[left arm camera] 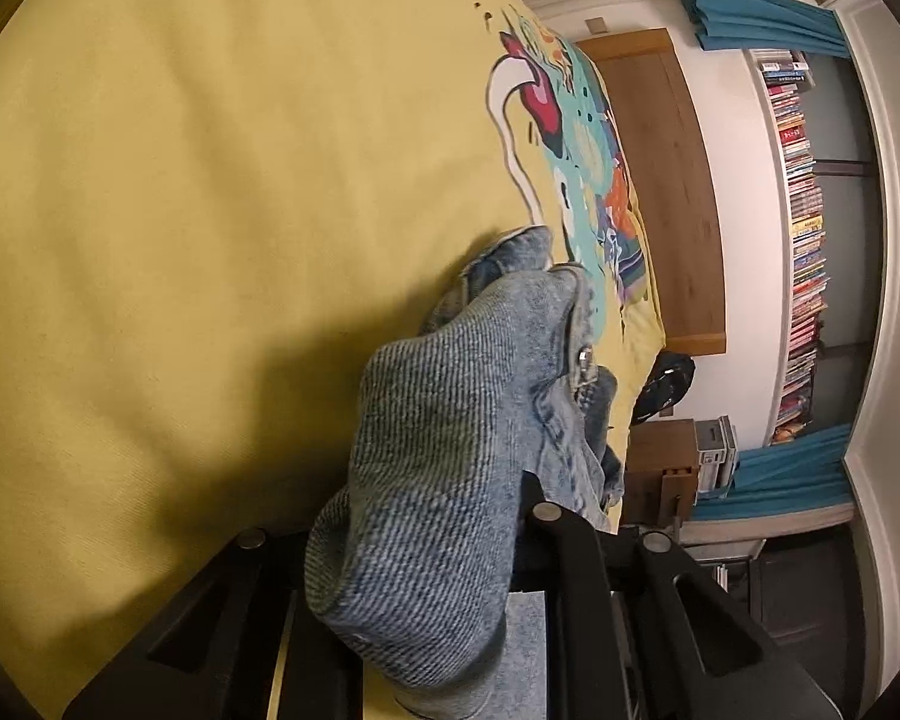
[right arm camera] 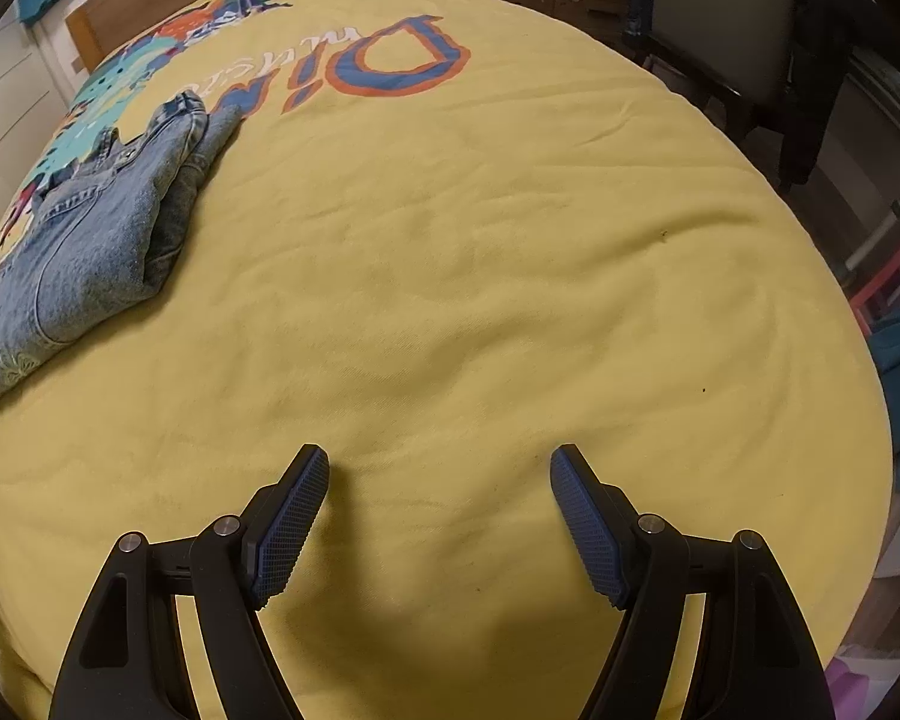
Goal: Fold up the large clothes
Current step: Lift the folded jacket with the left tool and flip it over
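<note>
So the bed (right arm camera: 510, 276) with its yellow printed cover is basically my whole view, and the jeans (right arm camera: 84, 240) sit bunched near the side by the cartoon print, half folded with one layer flopped over another. My left gripper (left arm camera: 450, 576) has its fingers pinched on a thick roll of denim right up against the lens. My worry: that bite looks like several layers at once, so if I lift, the whole bundle could come along and undo the fold, or the heavy cloth could slide out. The soft cover may also ruck up underneath. My right gripper (right arm camera: 438, 516) is no help yet, its fingers spread wide over bare cover, well apart from the jeans.
</note>
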Motion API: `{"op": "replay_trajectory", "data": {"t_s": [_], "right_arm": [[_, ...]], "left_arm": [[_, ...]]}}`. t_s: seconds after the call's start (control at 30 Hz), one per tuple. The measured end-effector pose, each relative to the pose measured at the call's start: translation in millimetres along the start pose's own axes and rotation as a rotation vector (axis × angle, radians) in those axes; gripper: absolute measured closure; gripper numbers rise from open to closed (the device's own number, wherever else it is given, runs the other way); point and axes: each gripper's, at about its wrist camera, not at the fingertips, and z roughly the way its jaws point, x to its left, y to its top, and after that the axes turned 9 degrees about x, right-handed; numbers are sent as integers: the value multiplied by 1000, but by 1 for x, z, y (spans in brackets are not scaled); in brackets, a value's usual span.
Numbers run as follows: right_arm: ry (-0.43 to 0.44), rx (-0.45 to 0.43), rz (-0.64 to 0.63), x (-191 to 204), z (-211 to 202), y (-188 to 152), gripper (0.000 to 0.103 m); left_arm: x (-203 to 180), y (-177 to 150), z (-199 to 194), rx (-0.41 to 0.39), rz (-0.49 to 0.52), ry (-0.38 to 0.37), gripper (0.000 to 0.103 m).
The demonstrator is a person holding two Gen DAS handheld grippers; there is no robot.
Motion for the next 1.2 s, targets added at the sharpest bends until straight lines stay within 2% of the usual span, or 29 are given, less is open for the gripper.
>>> {"op": "replay_trajectory", "data": {"t_s": [0.27,0.63,0.87,1.0,1.13,1.2], "right_arm": [[18,-25,16,-10,-10,-1,25],[67,-72,57,-40,-31,-7,25],[90,-107,89,-66,-47,-12,25],[100,-119,121,-85,-52,-17,25],[106,-120,153,-103,-51,-25,25],[109,-115,169,-111,-49,-28,25]], "left_arm": [[-44,-9,0,-5,66,-40,93],[-149,-48,23,60,183,-182,93],[-203,-101,71,156,244,-250,93],[-232,-142,112,249,302,-271,93],[-248,-189,157,345,377,-218,93],[-249,-216,182,395,429,-157,93]]}}
